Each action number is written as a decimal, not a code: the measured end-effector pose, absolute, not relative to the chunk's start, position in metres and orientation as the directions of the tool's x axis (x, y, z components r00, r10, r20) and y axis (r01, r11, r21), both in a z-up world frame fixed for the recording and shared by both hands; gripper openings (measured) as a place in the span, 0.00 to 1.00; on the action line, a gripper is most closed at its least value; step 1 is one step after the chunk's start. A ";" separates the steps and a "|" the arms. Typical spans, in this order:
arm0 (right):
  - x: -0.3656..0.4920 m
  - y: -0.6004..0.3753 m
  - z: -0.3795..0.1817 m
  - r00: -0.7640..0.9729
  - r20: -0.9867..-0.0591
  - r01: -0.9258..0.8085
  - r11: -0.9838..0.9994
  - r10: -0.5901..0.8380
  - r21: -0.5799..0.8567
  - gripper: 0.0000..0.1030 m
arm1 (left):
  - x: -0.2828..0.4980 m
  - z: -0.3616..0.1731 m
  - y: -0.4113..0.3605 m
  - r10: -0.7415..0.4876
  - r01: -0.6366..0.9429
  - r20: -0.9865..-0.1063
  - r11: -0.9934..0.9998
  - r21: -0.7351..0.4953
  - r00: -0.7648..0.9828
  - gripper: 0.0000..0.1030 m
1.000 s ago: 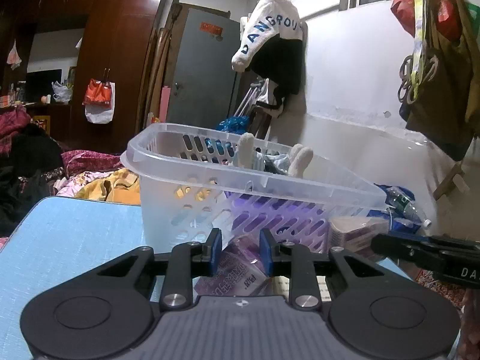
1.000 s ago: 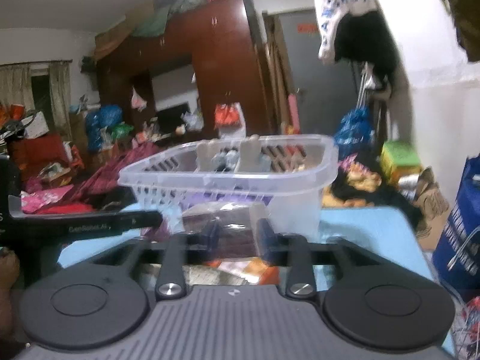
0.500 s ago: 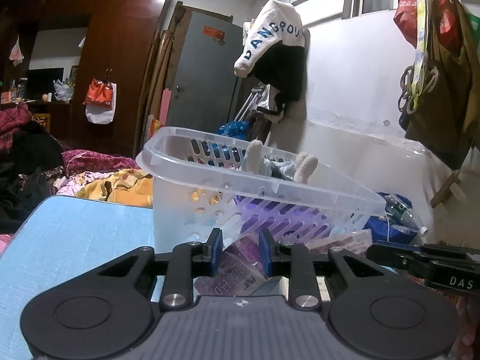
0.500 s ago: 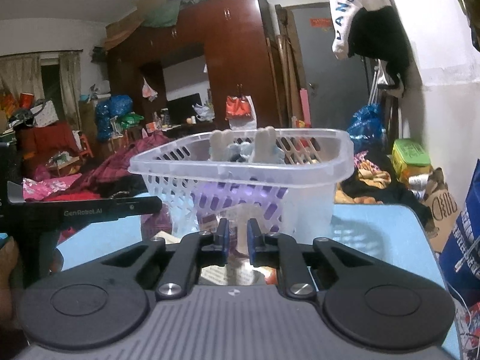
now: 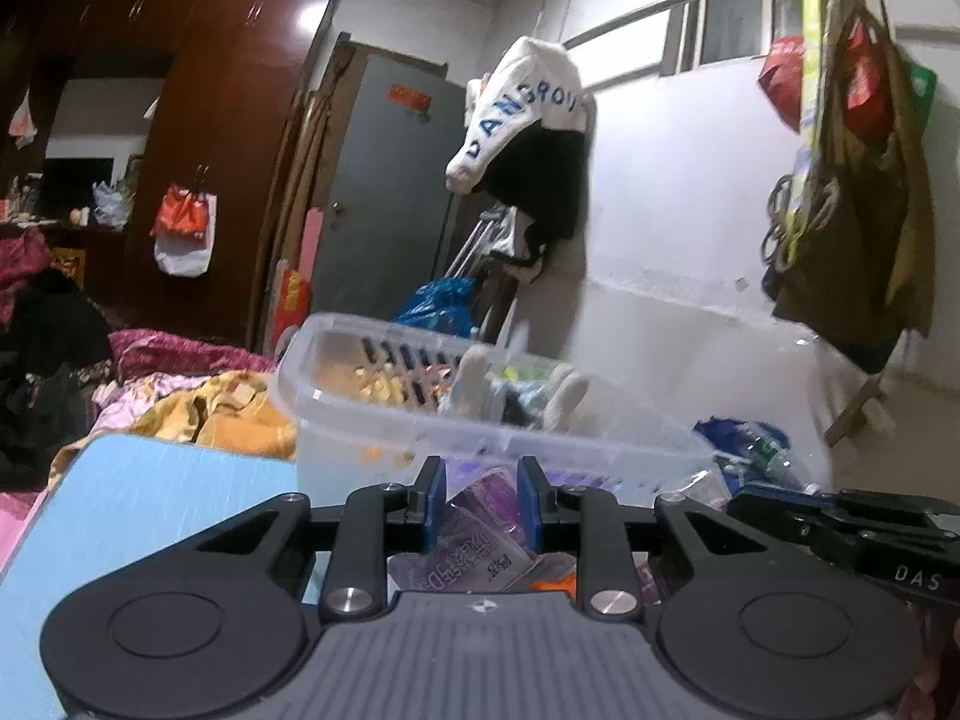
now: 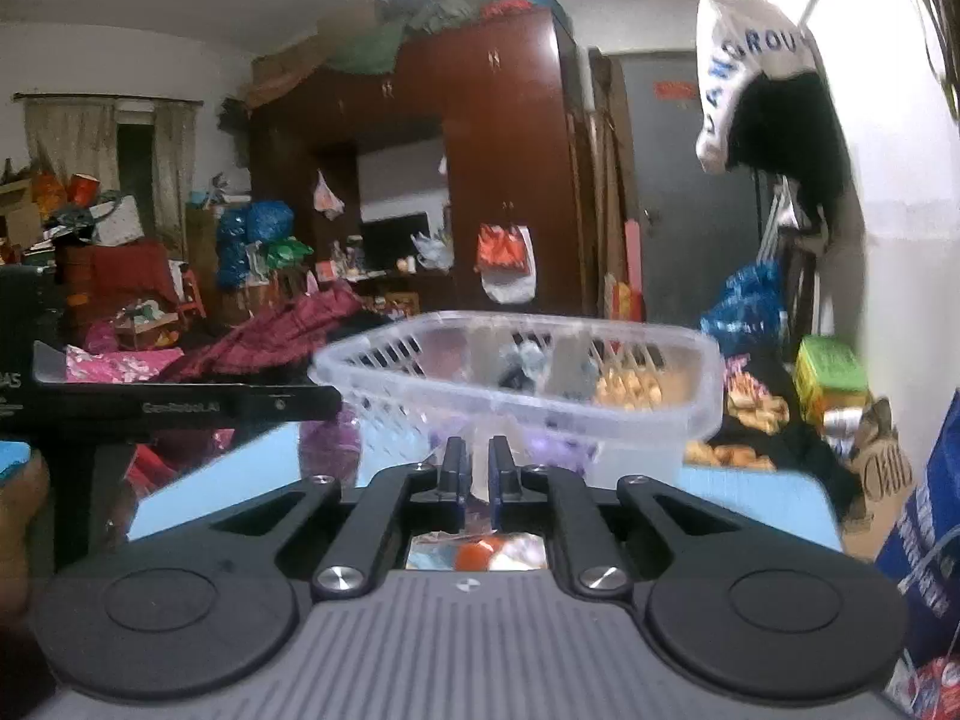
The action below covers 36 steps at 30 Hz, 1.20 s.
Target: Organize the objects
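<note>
Basket (image 5: 420, 420) beyond left gripper (image 5: 480, 498) holding purple packet (image 5: 480, 540)

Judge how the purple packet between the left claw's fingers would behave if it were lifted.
The purple packet looks like thin printed film, creased and bulging, so it would probably flex and sag instead of staying stiff. It likely weighs little for its size. Its glossy surface could slide between the left claw fingers unless they close firmly.
</note>
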State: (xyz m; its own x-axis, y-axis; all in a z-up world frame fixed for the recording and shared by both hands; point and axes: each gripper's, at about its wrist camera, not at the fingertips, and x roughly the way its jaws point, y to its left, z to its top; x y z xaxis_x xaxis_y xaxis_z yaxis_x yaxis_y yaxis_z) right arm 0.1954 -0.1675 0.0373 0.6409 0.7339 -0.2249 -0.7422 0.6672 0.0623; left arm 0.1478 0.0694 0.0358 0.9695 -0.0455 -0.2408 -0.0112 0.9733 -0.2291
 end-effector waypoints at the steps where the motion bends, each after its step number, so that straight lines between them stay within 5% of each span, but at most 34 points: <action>1: 0.194 -0.168 0.042 0.640 -0.216 -0.745 0.664 0.737 0.059 0.07 | 0.147 0.040 0.069 -0.048 -0.008 -0.235 0.973 -0.229 0.971 0.28; 11: 0.228 -0.148 0.086 0.707 -0.211 -0.691 0.723 0.675 -0.004 0.00 | 0.177 0.106 0.071 -0.020 -0.023 -0.207 0.978 -0.207 0.978 0.28; 25: 0.242 -0.183 0.024 0.674 -0.323 -0.682 0.728 0.664 0.072 0.02 | 0.254 0.090 0.086 0.038 -0.117 -0.339 0.969 -0.216 0.940 0.28; 27: 0.229 -0.198 0.013 0.673 -0.333 -0.681 0.729 0.661 0.069 0.21 | 0.258 0.083 0.089 0.040 -0.125 -0.356 0.968 -0.219 0.933 0.28; 29: 0.210 -0.222 -0.001 0.685 -0.328 -0.674 0.737 0.650 0.054 0.61 | 0.259 0.079 0.089 0.041 -0.127 -0.363 0.968 -0.217 0.931 0.28; 32: 0.184 -0.261 -0.017 0.710 -0.336 -0.647 0.762 0.619 0.038 0.77 | 0.262 0.077 0.085 0.044 -0.128 -0.369 0.970 -0.206 0.929 0.28; 36: 0.161 -0.309 -0.032 0.676 -0.421 -0.647 0.760 0.605 0.053 0.83 | 0.257 0.082 0.080 0.051 -0.124 -0.348 0.974 -0.190 0.936 0.28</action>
State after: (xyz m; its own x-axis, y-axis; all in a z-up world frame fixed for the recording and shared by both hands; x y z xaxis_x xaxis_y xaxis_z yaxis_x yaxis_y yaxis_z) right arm 0.1614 -0.3092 -0.0315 0.6758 0.6049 -0.4213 -0.6473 0.7604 0.0534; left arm 0.2575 0.0805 0.0816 0.9360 0.0508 -0.3483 -0.1235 0.9740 -0.1898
